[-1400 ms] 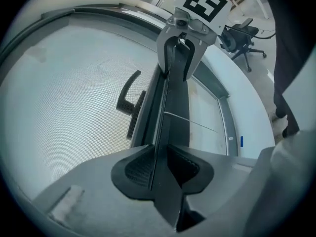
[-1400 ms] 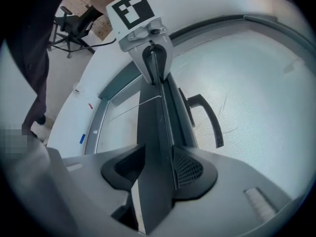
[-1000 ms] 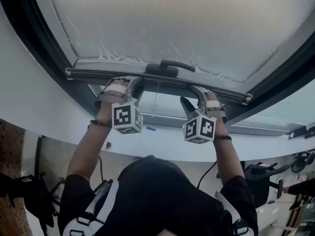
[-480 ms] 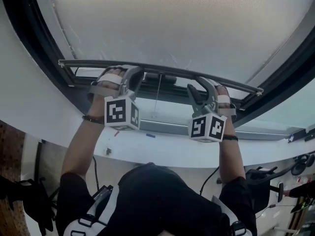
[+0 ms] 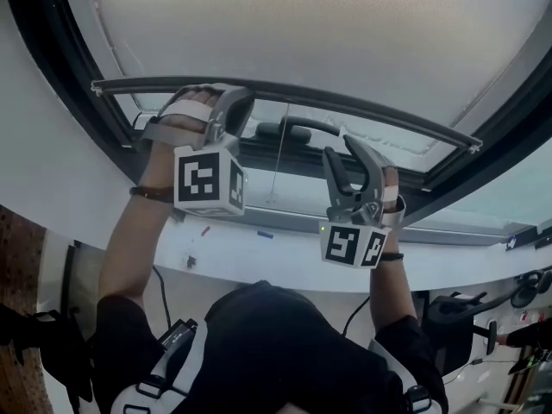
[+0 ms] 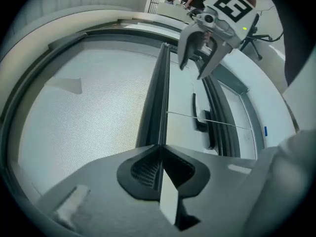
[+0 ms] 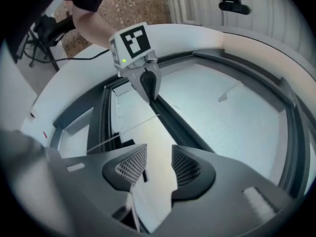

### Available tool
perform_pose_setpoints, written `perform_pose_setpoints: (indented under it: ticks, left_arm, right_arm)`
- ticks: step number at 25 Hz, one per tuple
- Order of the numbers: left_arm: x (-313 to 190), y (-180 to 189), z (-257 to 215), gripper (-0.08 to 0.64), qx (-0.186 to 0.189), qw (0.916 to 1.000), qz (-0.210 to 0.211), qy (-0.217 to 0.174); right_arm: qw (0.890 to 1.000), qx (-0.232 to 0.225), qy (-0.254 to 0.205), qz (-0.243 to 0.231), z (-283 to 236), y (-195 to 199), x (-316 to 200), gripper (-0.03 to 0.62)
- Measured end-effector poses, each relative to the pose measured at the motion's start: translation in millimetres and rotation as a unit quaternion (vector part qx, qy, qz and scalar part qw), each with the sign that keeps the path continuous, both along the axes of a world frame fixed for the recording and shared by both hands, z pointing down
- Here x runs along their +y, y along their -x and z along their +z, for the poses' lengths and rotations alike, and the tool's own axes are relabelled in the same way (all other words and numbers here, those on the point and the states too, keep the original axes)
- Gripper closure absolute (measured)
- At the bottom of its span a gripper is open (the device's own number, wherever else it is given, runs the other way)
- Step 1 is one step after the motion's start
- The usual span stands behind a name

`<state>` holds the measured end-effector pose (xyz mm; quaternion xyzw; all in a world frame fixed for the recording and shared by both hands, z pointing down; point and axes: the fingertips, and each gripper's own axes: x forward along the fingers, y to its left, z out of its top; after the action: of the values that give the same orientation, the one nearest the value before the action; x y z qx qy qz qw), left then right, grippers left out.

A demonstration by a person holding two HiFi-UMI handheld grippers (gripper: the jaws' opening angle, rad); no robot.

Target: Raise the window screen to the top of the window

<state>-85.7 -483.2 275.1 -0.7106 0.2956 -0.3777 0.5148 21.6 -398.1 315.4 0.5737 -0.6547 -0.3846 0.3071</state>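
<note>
On the white ledge (image 5: 285, 261) we noted a small blue mark (image 5: 265, 235) and a red mark (image 5: 205, 230) toward its left end. A brick wall (image 5: 13, 257) and a black stand (image 5: 47, 352) lay beyond that end; a black chair (image 5: 453, 310) stood past the right end.

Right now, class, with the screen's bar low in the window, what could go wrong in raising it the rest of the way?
Only the left gripper, whose jaws have just been closing on the screen's bottom bar, holds it, and off-centre; the bar may tilt and jam.
The right gripper, jaws just opening further with nothing between them, sits below the bar near the window handle and may knock it.
</note>
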Motion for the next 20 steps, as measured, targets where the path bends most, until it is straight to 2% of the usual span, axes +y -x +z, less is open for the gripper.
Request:
perform_pose_setpoints:
  ticks: [2, 4, 6, 8, 11, 12, 13, 15, 18, 20]
  left_arm:
    - [0, 0, -3, 0.535, -0.001, 1.0000, 0.003, 0.009]
    - [0, 0, -5, 0.535, 0.003, 0.9999, 0.006, 0.012]
    - [-1, 1, -5, 0.535, 0.006, 0.9999, 0.006, 0.013]
    - [-1, 1, -4, 0.535, 0.007, 0.9998, 0.005, 0.016]
    - [0, 1, -5, 0.534, 0.009, 0.9997, 0.007, 0.021]
    - [0, 0, -5, 0.534, 0.011, 0.9996, 0.008, 0.023]
    - [1, 0, -5, 0.534, 0.012, 0.9996, 0.010, 0.025]
    - [1, 0, -6, 0.534, 0.014, 0.9994, 0.010, 0.030]
    - [1, 0, -6, 0.532, 0.014, 0.9993, 0.009, 0.035]
    - [1, 0, -6, 0.532, 0.013, 0.9992, 0.008, 0.036]
  right_arm:
    - [0.997, -0.062, 0.042, -0.027, 32, 14, 9, 0.439]
    - [0.981, -0.143, 0.117, -0.056, 79, 29, 14, 0.456]
    - [0.949, -0.234, 0.195, -0.075, 131, 41, 16, 0.468]
    - [0.909, -0.315, 0.262, -0.078, 185, 49, 11, 0.469]
    - [0.852, -0.402, 0.331, -0.061, 253, 49, -4, 0.469]
    - [0.837, -0.420, 0.345, -0.056, 266, 49, -11, 0.468]
    - [0.829, -0.431, 0.353, -0.055, 275, 50, -18, 0.463]
    - [0.826, -0.426, 0.366, -0.059, 291, 55, -31, 0.437]
    - [0.832, -0.392, 0.389, -0.057, 317, 62, -46, 0.411]
    - [0.831, -0.380, 0.403, -0.056, 323, 67, -53, 0.411]
